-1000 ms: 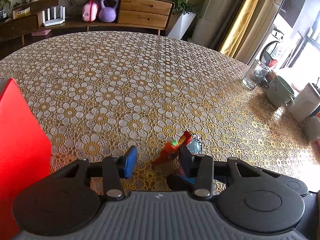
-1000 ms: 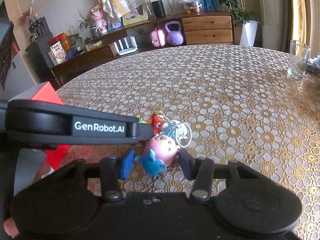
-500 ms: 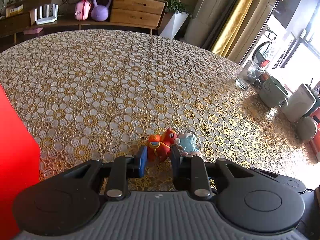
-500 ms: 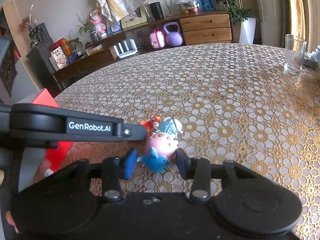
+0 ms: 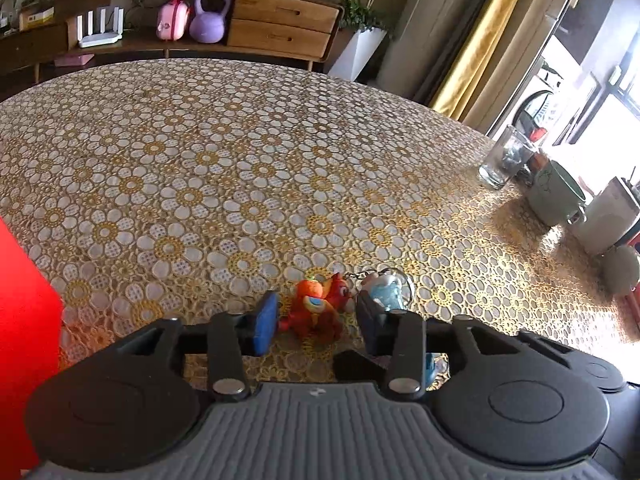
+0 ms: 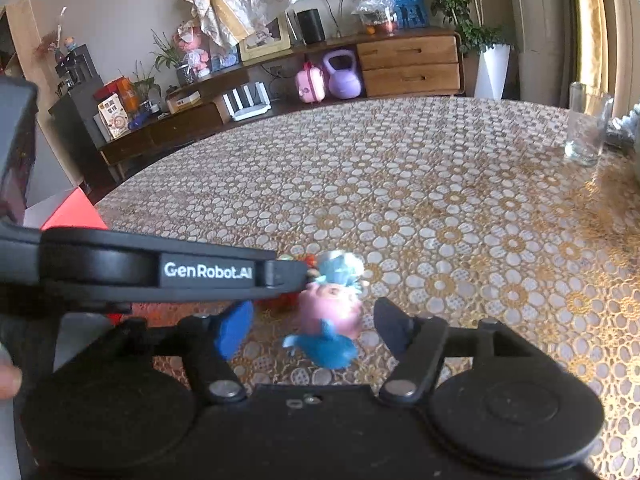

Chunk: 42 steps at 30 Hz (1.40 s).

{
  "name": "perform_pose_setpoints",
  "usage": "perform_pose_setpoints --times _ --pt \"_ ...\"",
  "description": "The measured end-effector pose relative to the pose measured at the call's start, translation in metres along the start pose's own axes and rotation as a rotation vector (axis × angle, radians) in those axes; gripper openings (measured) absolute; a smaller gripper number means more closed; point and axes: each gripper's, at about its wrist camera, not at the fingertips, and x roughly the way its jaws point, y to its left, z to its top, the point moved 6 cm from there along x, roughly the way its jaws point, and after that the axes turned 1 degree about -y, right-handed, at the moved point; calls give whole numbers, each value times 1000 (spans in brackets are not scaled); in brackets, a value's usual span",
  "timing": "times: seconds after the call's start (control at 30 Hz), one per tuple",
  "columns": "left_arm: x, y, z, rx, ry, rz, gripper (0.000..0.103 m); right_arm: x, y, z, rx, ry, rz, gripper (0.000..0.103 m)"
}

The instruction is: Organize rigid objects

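A small red-orange toy horse point(image 5: 318, 310) lies on the lace tablecloth point(image 5: 224, 176) between the fingers of my open left gripper point(image 5: 316, 320); neither pad touches it. A pale blue keychain figure point(image 5: 384, 290) with a metal ring lies just right of it, beside the right finger. In the right wrist view my right gripper point(image 6: 312, 330) is open around a pink pig figure point(image 6: 330, 310) and a blue dolphin toy point(image 6: 326, 344). The pale blue figure point(image 6: 338, 270) lies just behind the pig. The left gripper's black body point(image 6: 160, 270) crosses this view from the left and hides most of the horse.
A red box point(image 5: 24, 340) stands at the left, also in the right wrist view point(image 6: 74, 212). A drinking glass point(image 5: 502, 160) stands at the far right by a green pot point(image 5: 554, 196) and a white container point(image 5: 604, 220). A sideboard point(image 5: 180, 28) stands beyond the table.
The left gripper narrowed around the horse half a second ago and has opened wider again. The right gripper has opened wider around the pig and dolphin. The toys have shifted slightly.
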Motion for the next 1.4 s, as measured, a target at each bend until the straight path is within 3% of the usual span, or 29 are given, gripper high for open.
perform_pose_setpoints --times 0.1,0.2,0.3,0.33,0.37,0.43,0.83,1.13,1.4 --pt "1 -5 -1 33 -7 17 46 0 -2 0 -5 -5 1 56" --pt "3 -7 -2 46 -17 25 46 -3 -9 0 5 -5 -3 40" --pt "5 -12 -3 77 -30 36 44 -7 -16 -1 15 -7 12 38" --pt "6 -15 -3 86 -32 35 42 -7 -17 -1 12 -6 10 38" --pt "7 -16 -4 94 -34 35 31 -8 -17 -1 10 -8 6 33" --pt "7 -18 -5 99 -38 42 25 -10 -19 -1 17 -7 4 32" --pt "-10 -14 -12 90 -56 36 25 -44 -25 -14 33 -6 -22 32" --pt "-58 -13 -24 62 -70 -10 24 -86 -15 -17 35 -4 -63 33" --pt "-108 -8 -29 42 -91 -47 25 -123 18 -10 15 -1 -70 33"
